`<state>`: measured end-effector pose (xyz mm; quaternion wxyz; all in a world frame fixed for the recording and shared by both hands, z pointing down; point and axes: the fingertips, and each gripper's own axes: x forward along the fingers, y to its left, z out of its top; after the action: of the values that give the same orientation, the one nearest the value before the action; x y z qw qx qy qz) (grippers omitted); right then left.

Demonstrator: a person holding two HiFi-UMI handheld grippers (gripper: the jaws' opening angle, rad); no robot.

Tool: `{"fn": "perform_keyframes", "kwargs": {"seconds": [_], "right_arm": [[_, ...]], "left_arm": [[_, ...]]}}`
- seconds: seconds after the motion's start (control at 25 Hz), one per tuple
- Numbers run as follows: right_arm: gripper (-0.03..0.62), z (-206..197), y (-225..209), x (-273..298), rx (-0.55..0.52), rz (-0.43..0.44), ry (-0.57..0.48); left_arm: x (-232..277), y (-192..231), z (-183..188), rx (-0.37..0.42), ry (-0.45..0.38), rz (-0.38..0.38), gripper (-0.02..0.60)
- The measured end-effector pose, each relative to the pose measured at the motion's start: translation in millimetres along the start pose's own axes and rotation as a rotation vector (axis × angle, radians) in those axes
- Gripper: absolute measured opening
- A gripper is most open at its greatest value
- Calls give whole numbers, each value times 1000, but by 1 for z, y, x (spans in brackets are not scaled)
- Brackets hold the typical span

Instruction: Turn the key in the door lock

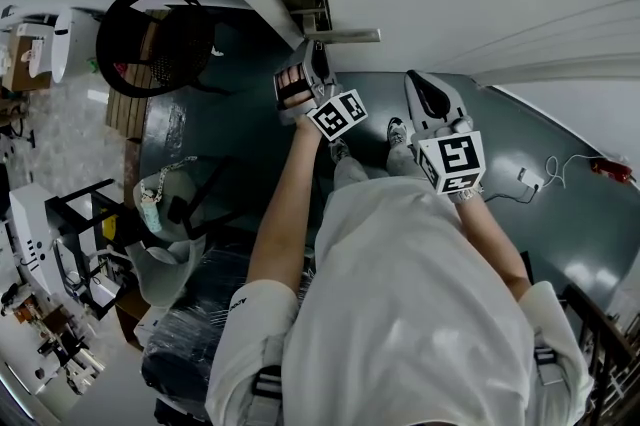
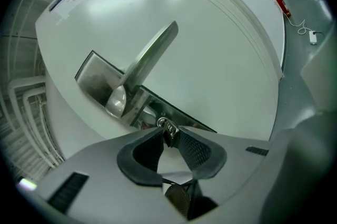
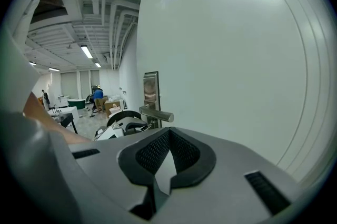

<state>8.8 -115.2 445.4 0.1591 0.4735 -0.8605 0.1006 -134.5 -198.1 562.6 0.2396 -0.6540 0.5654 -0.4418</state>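
Your left gripper [image 2: 168,136] is pinched shut on the head of the key [image 2: 167,127]. The key sits in the lock plate [image 2: 100,78], just below the root of the lever handle [image 2: 150,57]. In the left gripper view the lever runs off toward one o'clock, away from the jaw tips. The tightest spot is at its root, at eleven o'clock from the key.

Your right gripper [image 3: 168,132] has its jaws together with nothing between them. In its view the door [image 3: 237,86] fills everything from twelve to four o'clock. The door's free edge stands at eleven o'clock, right beside the lock plate, and past that edge the hall is open.

In the head view the lock is at twelve o'clock and your right gripper hangs at one o'clock, near the door face but off the lock. A black chair [image 1: 160,39] stands at ten o'clock, well apart from your left arm. A white cable [image 1: 545,176] lies on the floor at three o'clock.
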Motion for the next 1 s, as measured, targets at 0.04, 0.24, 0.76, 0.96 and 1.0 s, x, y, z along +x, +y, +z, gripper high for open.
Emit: {"fn": "perform_keyframes", "kwargs": {"seconds": [0.04,0.24,0.76,0.96,1.0], "right_arm": [[-8,0,-1,1,0,1,2],[-8,-1,-5,5,-1,4,8],[-8,1,-9,14,-23,49,22],[-8,-1,-11,16,-32,65,28],[-8,-1,-11,17,-33,69,30]], "left_arm": [[1,0,-1,-5,-1,1,91],[0,3,2,-33,-26,0,77],[-3,14,3,-654,-26,-93,43],[-6,21,0,-979,-60,-149,41],[-6,21,-1,-1024,-69,-158,43]]}}
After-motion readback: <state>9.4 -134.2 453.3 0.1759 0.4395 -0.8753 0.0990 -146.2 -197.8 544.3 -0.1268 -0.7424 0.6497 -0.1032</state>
